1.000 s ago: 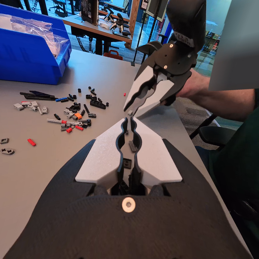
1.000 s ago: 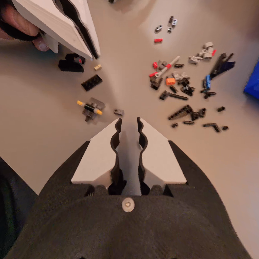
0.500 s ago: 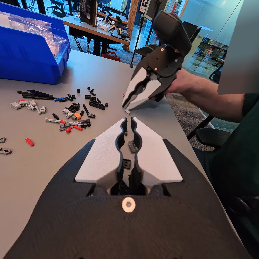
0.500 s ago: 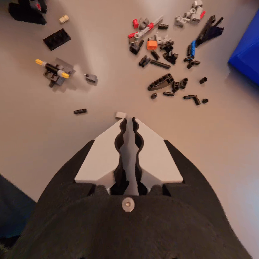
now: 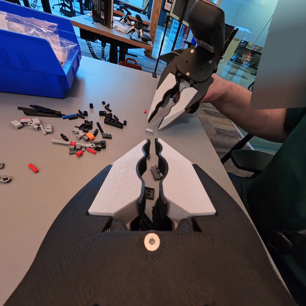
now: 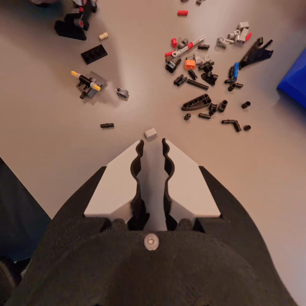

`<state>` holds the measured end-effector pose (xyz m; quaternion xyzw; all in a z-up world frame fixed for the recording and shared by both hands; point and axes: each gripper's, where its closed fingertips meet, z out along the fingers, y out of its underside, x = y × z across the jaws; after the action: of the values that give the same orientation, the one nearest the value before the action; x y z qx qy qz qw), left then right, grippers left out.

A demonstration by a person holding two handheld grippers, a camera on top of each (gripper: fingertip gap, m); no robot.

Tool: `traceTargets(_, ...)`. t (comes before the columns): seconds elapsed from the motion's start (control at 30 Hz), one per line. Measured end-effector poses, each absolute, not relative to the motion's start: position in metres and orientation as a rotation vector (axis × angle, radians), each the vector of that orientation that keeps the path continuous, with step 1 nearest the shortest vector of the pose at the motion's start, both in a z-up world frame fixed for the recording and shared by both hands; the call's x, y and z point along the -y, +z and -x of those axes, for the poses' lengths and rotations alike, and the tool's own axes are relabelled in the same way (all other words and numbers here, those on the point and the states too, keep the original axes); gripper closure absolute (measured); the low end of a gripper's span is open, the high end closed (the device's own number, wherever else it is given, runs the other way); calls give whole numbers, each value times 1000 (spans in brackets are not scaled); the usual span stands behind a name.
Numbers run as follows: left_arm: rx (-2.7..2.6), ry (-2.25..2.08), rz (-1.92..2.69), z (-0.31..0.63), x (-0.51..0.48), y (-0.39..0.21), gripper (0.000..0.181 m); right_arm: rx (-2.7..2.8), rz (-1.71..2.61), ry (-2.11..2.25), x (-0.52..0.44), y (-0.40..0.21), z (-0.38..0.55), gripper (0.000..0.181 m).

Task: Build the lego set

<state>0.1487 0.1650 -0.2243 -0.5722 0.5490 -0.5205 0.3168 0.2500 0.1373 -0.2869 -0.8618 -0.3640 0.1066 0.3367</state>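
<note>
A small light grey piece (image 5: 149, 131) (image 6: 150, 133) lies on the grey table (image 5: 115, 86). My right gripper (image 5: 154, 125) (image 6: 153, 140) is open and empty, tips just short of that piece and pointing down at it. My left gripper (image 5: 152, 140) is shut, with only a thin gap, and holds nothing. It hovers over a black plate (image 5: 149, 192) (image 6: 94, 53), a grey sub-assembly with yellow pins (image 6: 89, 84) and a black assembly with a red dot (image 6: 71, 29). Several loose black, grey, red and orange pieces (image 5: 86, 132) (image 6: 198, 69) lie to the left.
A blue bin (image 5: 33, 66) (image 6: 294, 79) with a plastic bag stands at the far left. The table's right edge (image 5: 215, 157) runs close to both grippers, with a chair (image 5: 248, 160) and the person's arm (image 5: 240, 112) beyond it. A black pin (image 6: 107, 125) lies near the grey piece. Spacing between my two grippers at the tips: around 12 cm. To reach the black plate (image 6: 94, 53) in a straight line is about 8 cm for my left fingers, about 15 cm for my right.
My right gripper has drawn away from the left gripper, narrowed its jaws, then opened them wider. The light grey piece now lies just ahead of its tips. The left gripper has barely moved.
</note>
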Motion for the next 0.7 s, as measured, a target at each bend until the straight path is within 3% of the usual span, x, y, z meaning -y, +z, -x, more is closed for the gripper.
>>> traceTargets(0.43,-1444,-1379,1507,-149,-165,-224,176,1044,2204,315,-143,-296,-242,159)
traceTargets(0.7,-1453,-1372,1508,-149,-164,-225,176,1067,2188,363,-145,-297,-237,168)
